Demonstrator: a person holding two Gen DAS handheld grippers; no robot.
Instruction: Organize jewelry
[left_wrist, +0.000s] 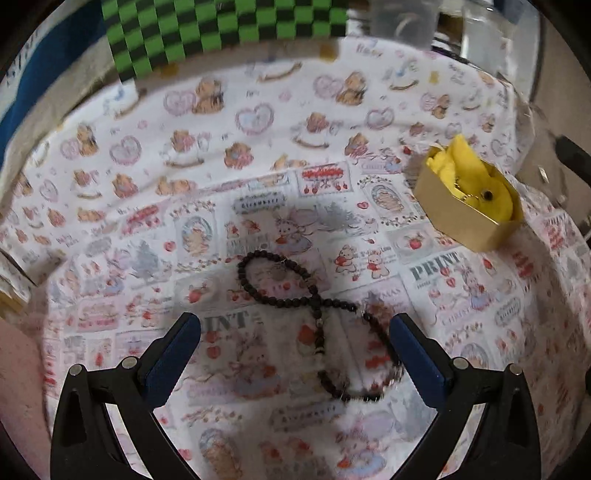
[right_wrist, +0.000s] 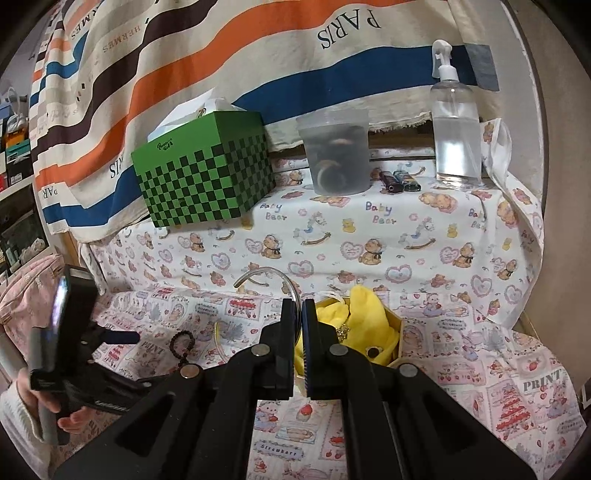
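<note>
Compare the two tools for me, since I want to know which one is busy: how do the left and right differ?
The left tool stands wide open; the right tool is shut. The left tool holds nothing, with the black bead bracelet lying on the cloth between its fingers; the right tool pinches a thin clear bangle. Both tools are black and point toward the same printed cloth.

Home room: bench under a white teddy-bear-print cloth (right_wrist: 369, 236), green checkered tissue box (right_wrist: 207, 173), clear plastic spray bottle (right_wrist: 456, 125), stacked shoe boxes (right_wrist: 14, 147) on shelves at left.
</note>
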